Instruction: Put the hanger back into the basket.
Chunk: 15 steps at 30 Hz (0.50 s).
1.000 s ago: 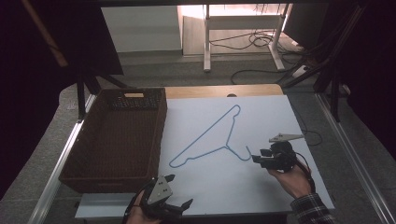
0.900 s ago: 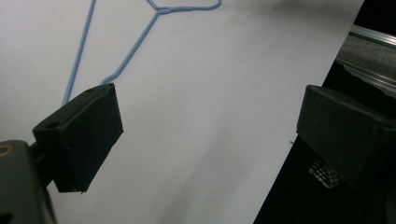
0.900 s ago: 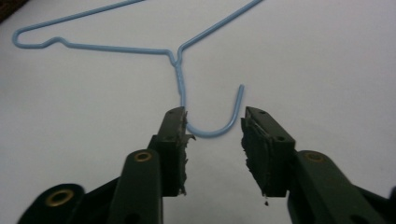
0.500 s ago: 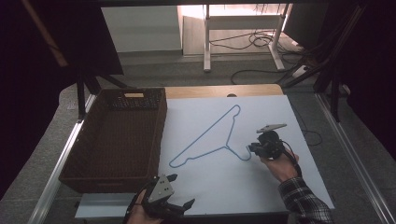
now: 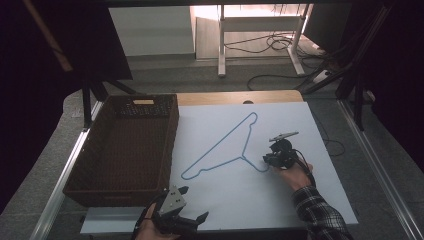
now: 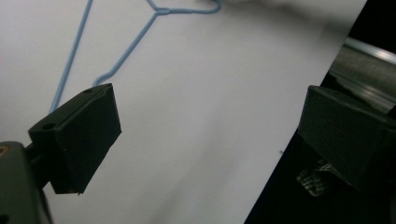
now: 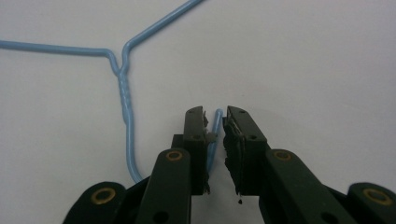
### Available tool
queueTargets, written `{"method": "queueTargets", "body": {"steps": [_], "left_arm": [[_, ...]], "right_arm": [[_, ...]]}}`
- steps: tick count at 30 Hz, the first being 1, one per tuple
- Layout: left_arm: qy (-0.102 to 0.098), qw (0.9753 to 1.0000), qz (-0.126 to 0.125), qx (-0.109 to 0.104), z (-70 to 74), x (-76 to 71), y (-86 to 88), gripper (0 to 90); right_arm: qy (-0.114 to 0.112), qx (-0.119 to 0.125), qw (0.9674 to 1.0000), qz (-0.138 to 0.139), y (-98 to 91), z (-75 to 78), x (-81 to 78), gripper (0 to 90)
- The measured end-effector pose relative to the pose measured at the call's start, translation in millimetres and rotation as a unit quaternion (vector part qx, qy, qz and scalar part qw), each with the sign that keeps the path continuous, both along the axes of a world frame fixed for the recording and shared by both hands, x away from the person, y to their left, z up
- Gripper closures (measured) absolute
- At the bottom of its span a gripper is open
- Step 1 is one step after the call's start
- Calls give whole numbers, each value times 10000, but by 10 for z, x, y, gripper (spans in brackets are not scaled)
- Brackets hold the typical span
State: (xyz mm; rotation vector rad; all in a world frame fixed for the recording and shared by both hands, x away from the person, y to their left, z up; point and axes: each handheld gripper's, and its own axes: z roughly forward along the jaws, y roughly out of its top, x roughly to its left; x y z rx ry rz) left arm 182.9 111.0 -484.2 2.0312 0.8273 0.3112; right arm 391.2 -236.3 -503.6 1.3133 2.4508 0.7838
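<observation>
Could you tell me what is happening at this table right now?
A person holds a claw in each hand over a white sheet. The right claw has its jaws around the hook end of a blue wire hanger lying flat. The left claw waits open at the near edge, beside an empty wicker basket.

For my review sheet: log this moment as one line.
right gripper: jaws nearly closed around hook of blue wire hanger | left gripper: open, idle at near edge | basket: empty
</observation>
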Motion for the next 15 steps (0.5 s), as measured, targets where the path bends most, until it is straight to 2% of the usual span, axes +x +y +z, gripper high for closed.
{"method": "queueTargets", "body": {"steps": [4, 6, 8, 15], "left_arm": [[-36, 10000, 20, 14, 6, -5, 2, 50], [-13, 10000, -21, -12, 4, -1, 4, 49], [-27, 10000, -71, 49, 2, 0, -9, 52], [-113, 9996, -28, 248, 2, 8, -41, 94]], "right_arm": [[38, -47, 10000, -38, 11, -37, 5, 785], [32, -86, 9999, -120, 17, -34, 6, 829], [74, -63, 9998, -201, 19, -32, 9, 859], [193, -36, 9991, -373, 32, 29, 16, 868]]}}
